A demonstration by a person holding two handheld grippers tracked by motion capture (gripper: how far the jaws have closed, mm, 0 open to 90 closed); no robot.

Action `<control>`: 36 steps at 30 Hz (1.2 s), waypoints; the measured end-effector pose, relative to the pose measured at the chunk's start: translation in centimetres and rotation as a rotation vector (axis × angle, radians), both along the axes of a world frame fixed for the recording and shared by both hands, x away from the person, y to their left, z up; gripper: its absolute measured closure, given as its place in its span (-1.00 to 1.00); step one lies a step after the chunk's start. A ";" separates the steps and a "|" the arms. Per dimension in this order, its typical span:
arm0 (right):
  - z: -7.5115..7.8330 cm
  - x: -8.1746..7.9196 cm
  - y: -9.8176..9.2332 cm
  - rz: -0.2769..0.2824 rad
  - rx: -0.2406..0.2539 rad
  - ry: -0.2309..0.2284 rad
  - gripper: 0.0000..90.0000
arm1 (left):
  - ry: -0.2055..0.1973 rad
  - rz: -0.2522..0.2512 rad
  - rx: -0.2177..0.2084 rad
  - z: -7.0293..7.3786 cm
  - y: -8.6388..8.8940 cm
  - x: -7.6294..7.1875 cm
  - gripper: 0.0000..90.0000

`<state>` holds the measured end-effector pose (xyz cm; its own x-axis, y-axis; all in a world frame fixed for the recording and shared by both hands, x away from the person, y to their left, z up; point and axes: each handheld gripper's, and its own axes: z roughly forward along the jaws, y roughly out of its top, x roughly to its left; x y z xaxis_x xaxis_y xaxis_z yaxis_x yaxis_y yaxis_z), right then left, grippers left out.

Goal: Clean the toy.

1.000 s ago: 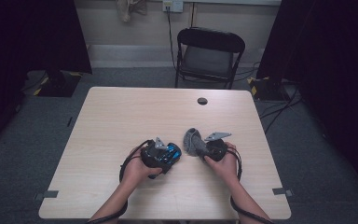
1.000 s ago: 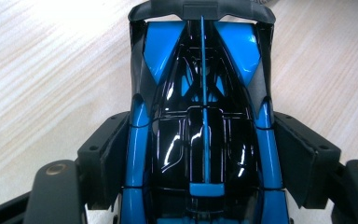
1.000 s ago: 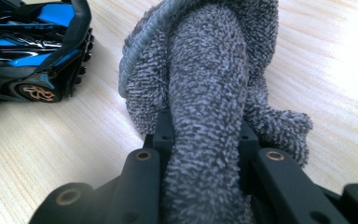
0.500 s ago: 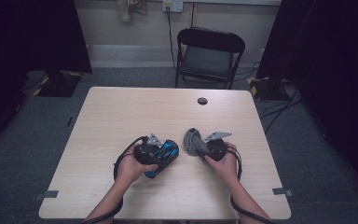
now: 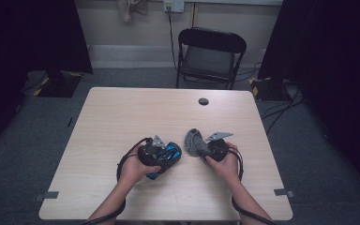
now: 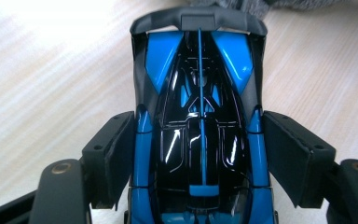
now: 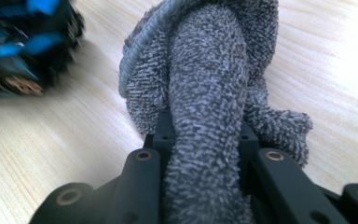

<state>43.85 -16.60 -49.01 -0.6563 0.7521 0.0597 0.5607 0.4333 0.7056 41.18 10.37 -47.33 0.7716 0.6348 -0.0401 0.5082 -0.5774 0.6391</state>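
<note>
A blue and black toy car [image 5: 168,153] sits between the jaws of my left gripper [image 5: 163,158], low over the near middle of the table. In the left gripper view both pads lie against the sides of the car [image 6: 200,70], whose rear wing points away from my left gripper [image 6: 200,128]. My right gripper [image 5: 202,148] is shut on a grey terry cloth [image 5: 194,139] just to the right. In the right gripper view a fold of the cloth [image 7: 214,70] is pinched in my right gripper [image 7: 204,128] and bunches on the wood beyond. The car [image 7: 23,42] shows blurred at the upper left.
The light wooden table [image 5: 122,117] has a round black cable hole [image 5: 203,101] near its far edge. A black folding chair [image 5: 209,51] stands behind the table. Cables run over the grey floor at the right, and black curtains hang on both sides.
My left gripper has drawn the car slightly toward the near edge and turned it a little. The right gripper and the cloth have stayed put.
</note>
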 end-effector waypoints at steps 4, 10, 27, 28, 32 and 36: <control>0.0 0.0 0.0 0.002 -0.001 0.002 0.58 | 0.008 -0.005 0.011 -0.2 -0.1 0.1 -0.38; 0.0 0.0 0.0 0.001 -0.001 -0.001 0.58 | 0.016 -0.020 0.057 0.1 -0.5 0.2 -0.38; 0.0 0.1 0.0 0.005 -0.003 0.003 0.58 | 0.105 -0.036 0.166 -0.1 -1.7 1.2 -0.43; 0.0 0.1 0.0 0.004 -0.002 0.003 0.58 | 0.106 -0.038 0.175 -0.1 -1.7 1.2 -0.43; 0.0 0.1 0.0 0.006 -0.001 0.003 0.58 | 0.102 -0.031 0.154 -0.2 -1.6 1.1 -0.43; 0.0 0.1 0.0 0.007 -0.003 0.003 0.58 | 0.071 -0.032 0.139 -0.3 -1.6 0.9 -0.43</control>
